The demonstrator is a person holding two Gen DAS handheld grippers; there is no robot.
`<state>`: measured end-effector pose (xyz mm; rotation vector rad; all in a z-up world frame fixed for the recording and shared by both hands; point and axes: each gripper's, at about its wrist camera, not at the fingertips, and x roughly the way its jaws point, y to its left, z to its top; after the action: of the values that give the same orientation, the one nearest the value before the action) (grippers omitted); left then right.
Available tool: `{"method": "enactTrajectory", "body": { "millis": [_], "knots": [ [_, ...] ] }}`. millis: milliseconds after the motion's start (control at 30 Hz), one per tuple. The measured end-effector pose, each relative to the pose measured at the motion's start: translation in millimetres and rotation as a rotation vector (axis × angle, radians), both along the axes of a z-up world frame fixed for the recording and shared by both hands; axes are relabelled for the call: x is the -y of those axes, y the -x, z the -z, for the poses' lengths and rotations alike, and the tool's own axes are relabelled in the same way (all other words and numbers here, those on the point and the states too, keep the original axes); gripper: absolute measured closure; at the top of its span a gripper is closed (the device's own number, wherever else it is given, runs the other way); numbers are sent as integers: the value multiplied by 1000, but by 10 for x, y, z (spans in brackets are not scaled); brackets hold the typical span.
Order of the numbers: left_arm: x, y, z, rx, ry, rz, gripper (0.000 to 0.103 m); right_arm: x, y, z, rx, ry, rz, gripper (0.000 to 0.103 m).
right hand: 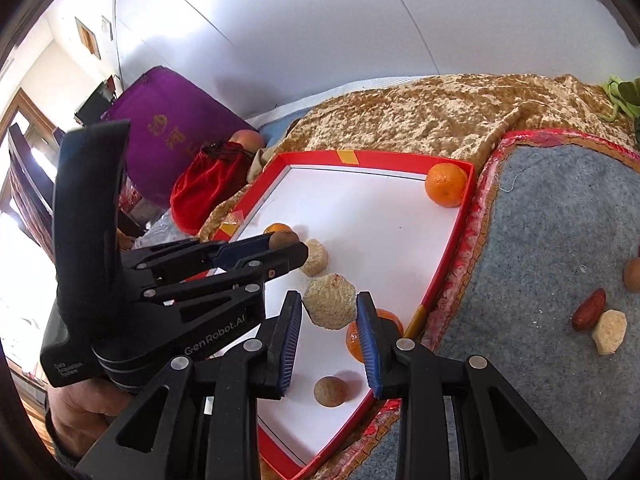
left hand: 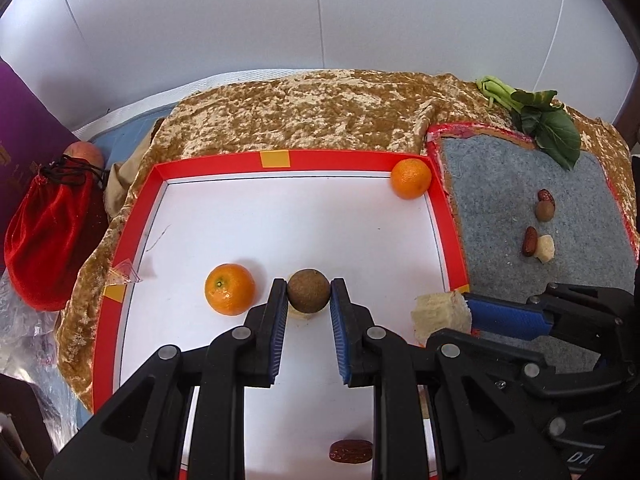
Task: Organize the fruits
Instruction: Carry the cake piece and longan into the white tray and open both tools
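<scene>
My left gripper (left hand: 309, 294) is shut on a round brown fruit (left hand: 309, 291) and holds it over the white floor of the red-rimmed tray (left hand: 224, 159). An orange (left hand: 229, 289) lies just left of it, another orange (left hand: 411, 179) sits in the tray's far right corner, and a red date (left hand: 351, 451) lies near the front. My right gripper (right hand: 329, 307) is shut on a pale rough chunk (right hand: 329, 301) above the tray's right side; the chunk also shows in the left wrist view (left hand: 440, 314). Below it lie an orange (right hand: 354, 338), a brown ball (right hand: 330, 391) and another pale chunk (right hand: 316, 257).
A grey felt mat (left hand: 504, 200) right of the tray holds two red dates, a brown nut (left hand: 545, 211) and a pale chunk (left hand: 545, 248). A leafy green (left hand: 540, 120) lies at its far edge. A red pouch (left hand: 44, 232) and an apple (left hand: 82, 154) sit left on the golden cloth.
</scene>
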<state>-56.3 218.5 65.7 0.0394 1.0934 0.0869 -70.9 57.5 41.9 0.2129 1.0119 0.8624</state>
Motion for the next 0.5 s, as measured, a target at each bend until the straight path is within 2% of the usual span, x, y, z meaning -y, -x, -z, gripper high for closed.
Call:
{"method": "enactTrajectory", "body": {
  "millis": [500],
  "knots": [
    [-36, 1, -18, 9, -76, -34, 84, -200, 105, 40, 56, 57, -45, 73]
  ]
}}
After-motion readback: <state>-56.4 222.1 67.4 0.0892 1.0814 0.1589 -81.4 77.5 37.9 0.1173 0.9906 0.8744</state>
